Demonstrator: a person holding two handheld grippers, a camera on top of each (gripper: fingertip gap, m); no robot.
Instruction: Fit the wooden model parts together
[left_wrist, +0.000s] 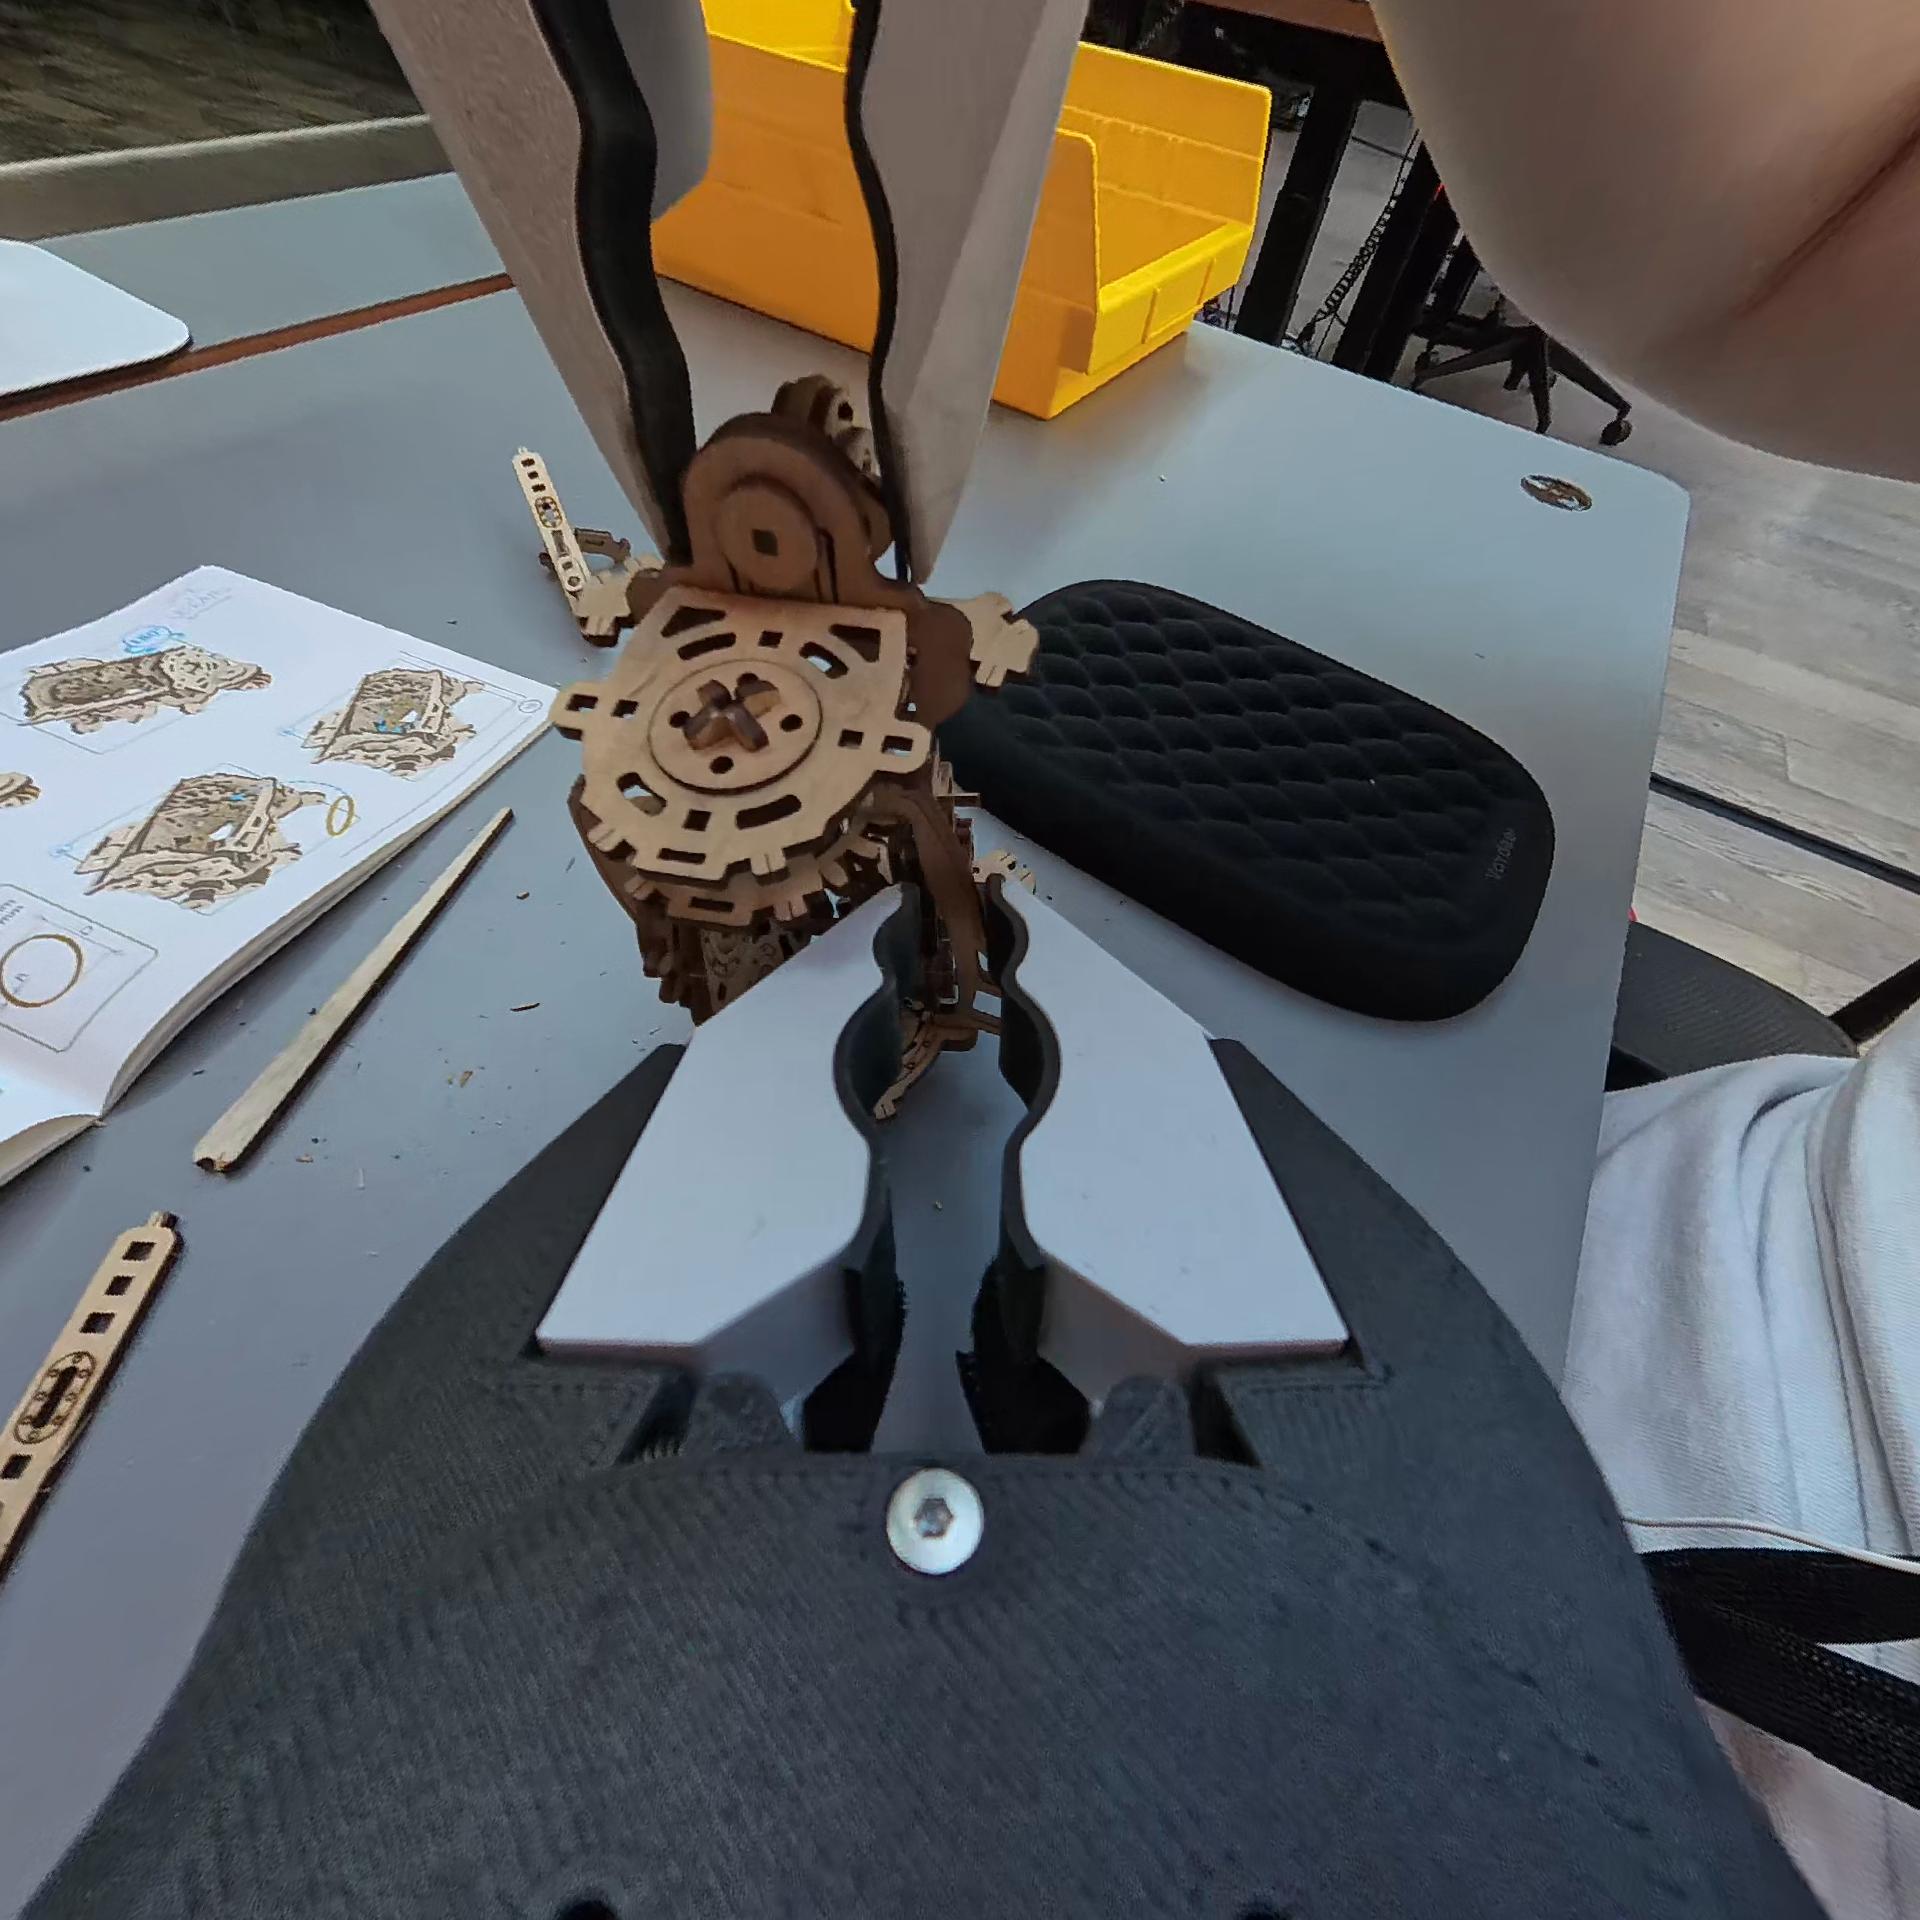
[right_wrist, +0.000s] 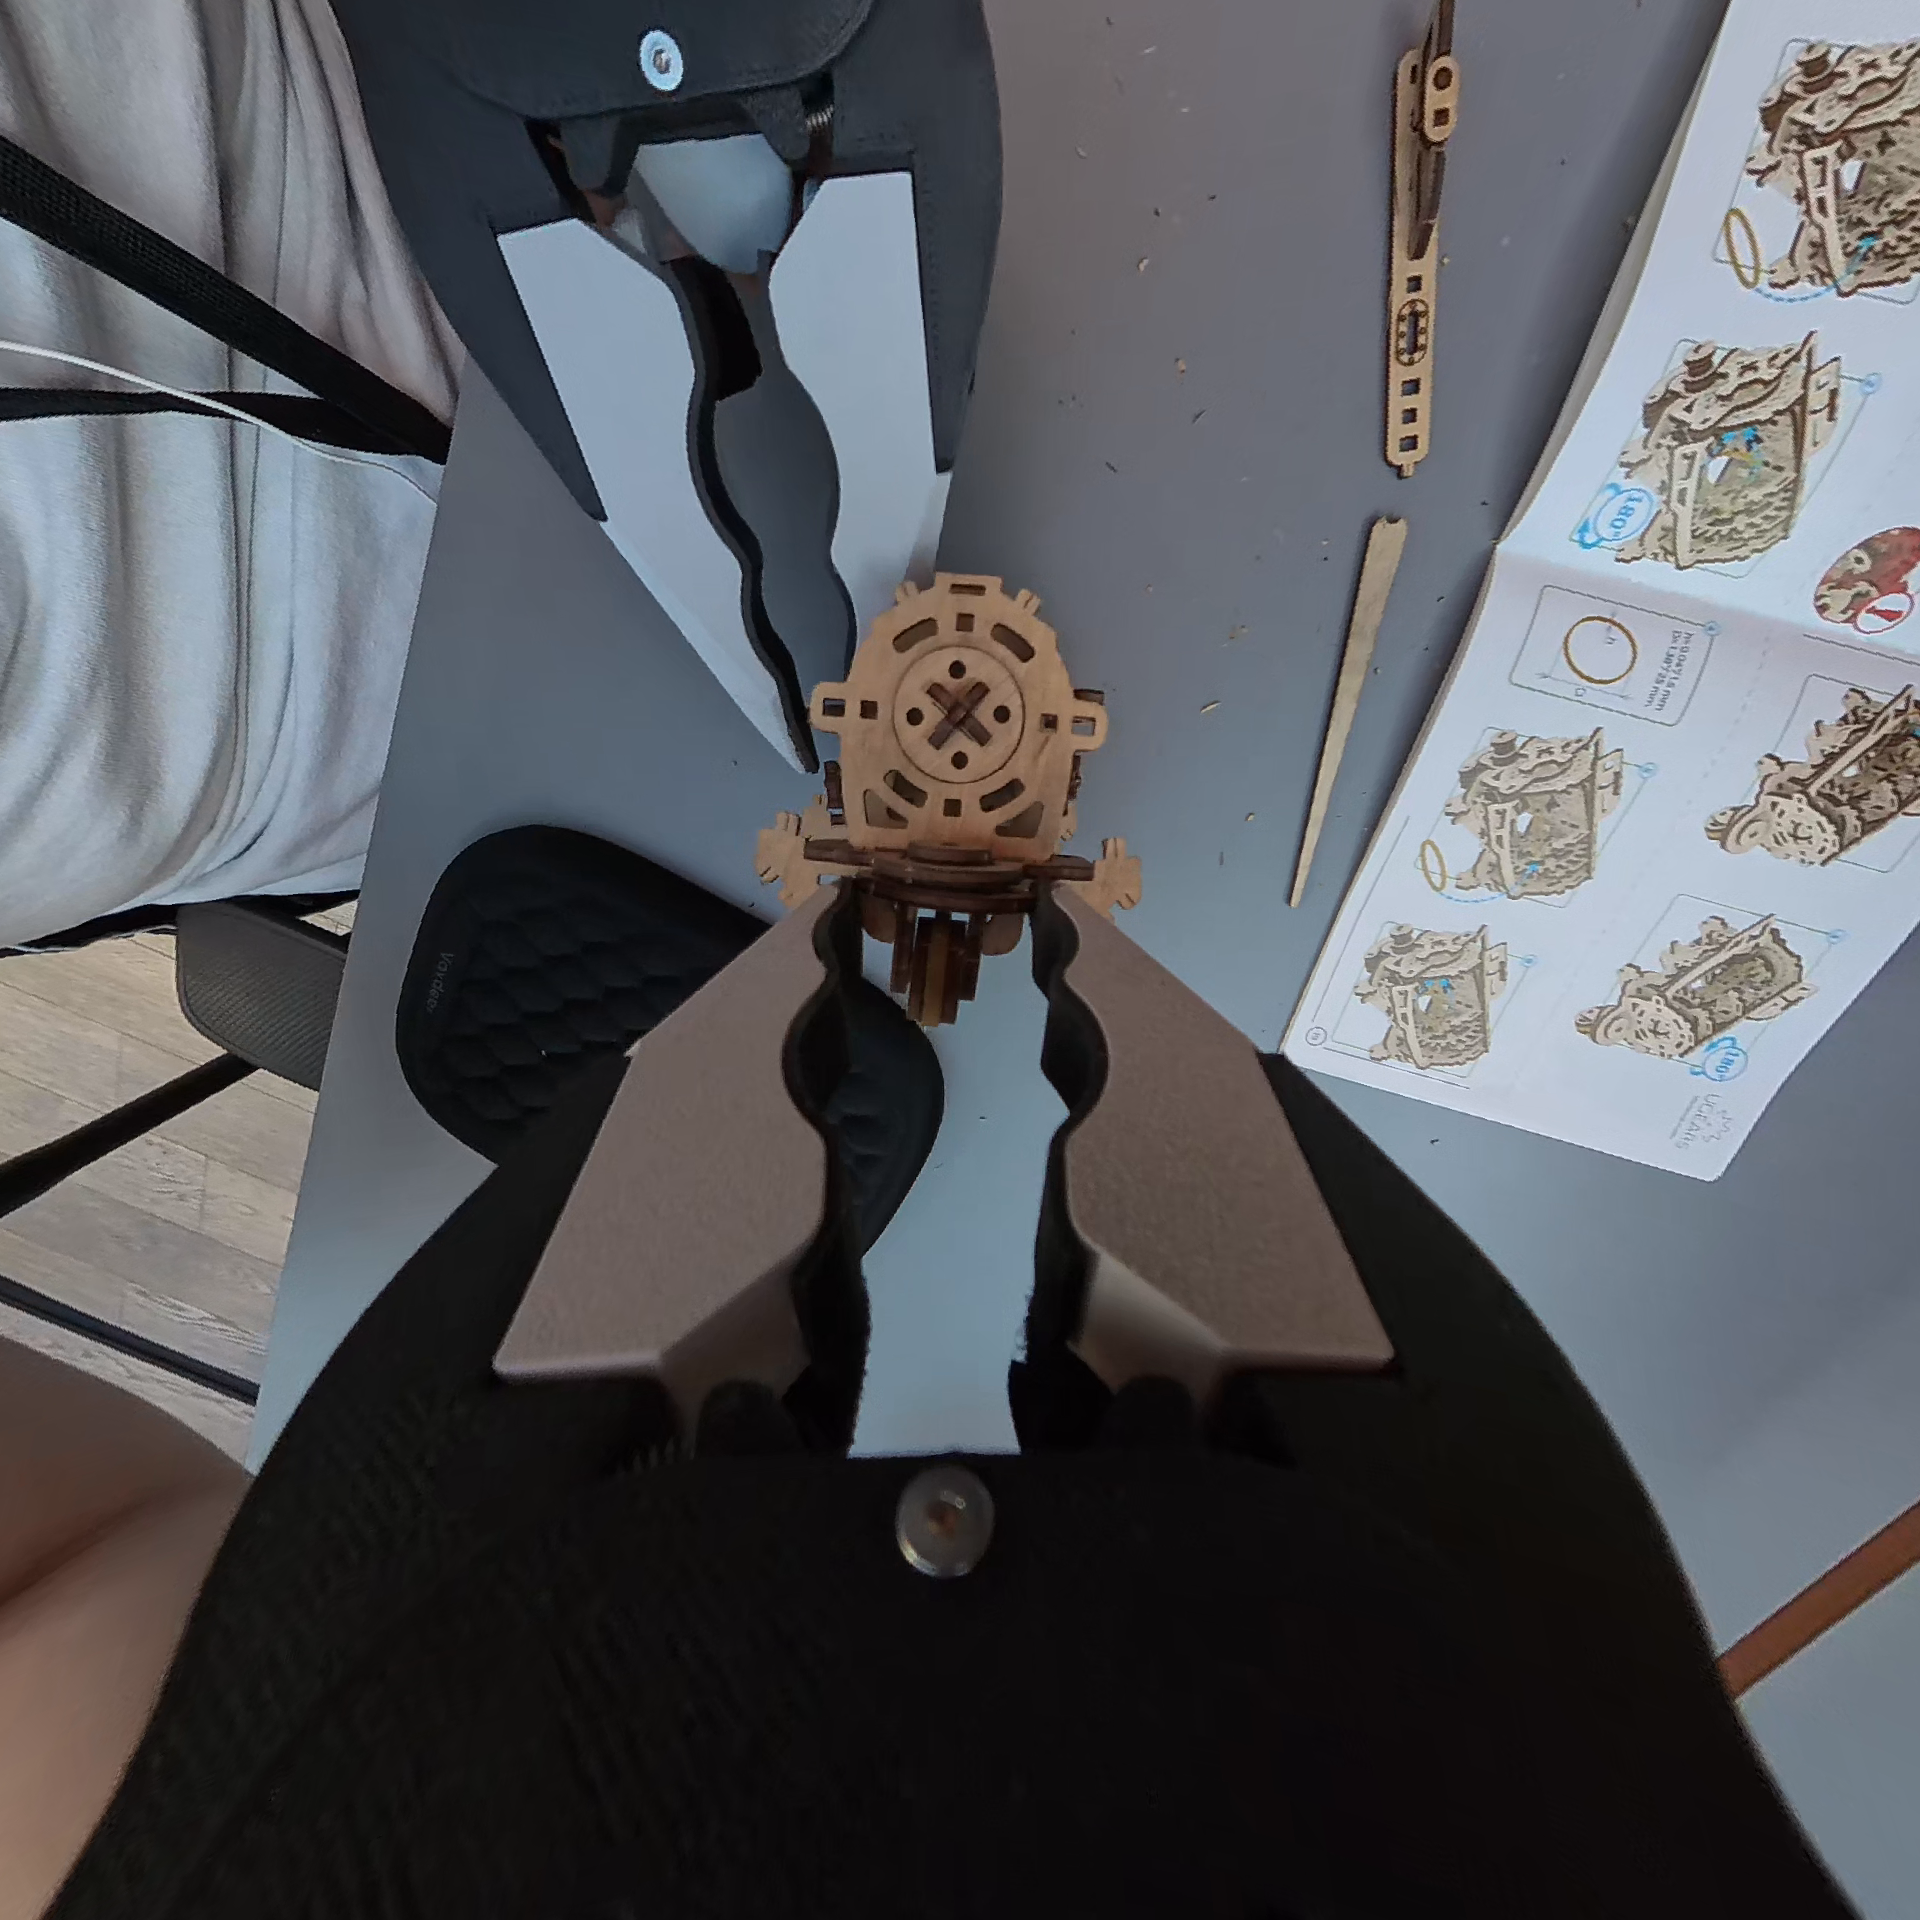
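A wooden model (left_wrist: 743, 727) of stacked laser-cut plates, with a round disc and cross slot facing up, is held above the grey table (left_wrist: 1351, 540) between both grippers. My left gripper (left_wrist: 951, 902) is shut on the model's lower part, which sits between its pads. My right gripper (right_wrist: 940, 912) is shut on the darker layered piece (right_wrist: 935, 966) at the model's other end; in the left wrist view it comes down from the top (left_wrist: 790, 540). In the right wrist view the plate (right_wrist: 956, 717) faces me, with the left gripper (right_wrist: 808, 753) at its left edge.
An open instruction booklet (left_wrist: 208, 779) lies at the left, with a tapered wooden stick (left_wrist: 353, 987) and a perforated strip (left_wrist: 73, 1371) beside it. Another strip (left_wrist: 551, 530) lies behind. A black padded wrist rest (left_wrist: 1247, 800) is on the right, a yellow bin (left_wrist: 1091, 229) behind. About 6 cm separates my left fingertips from my right.
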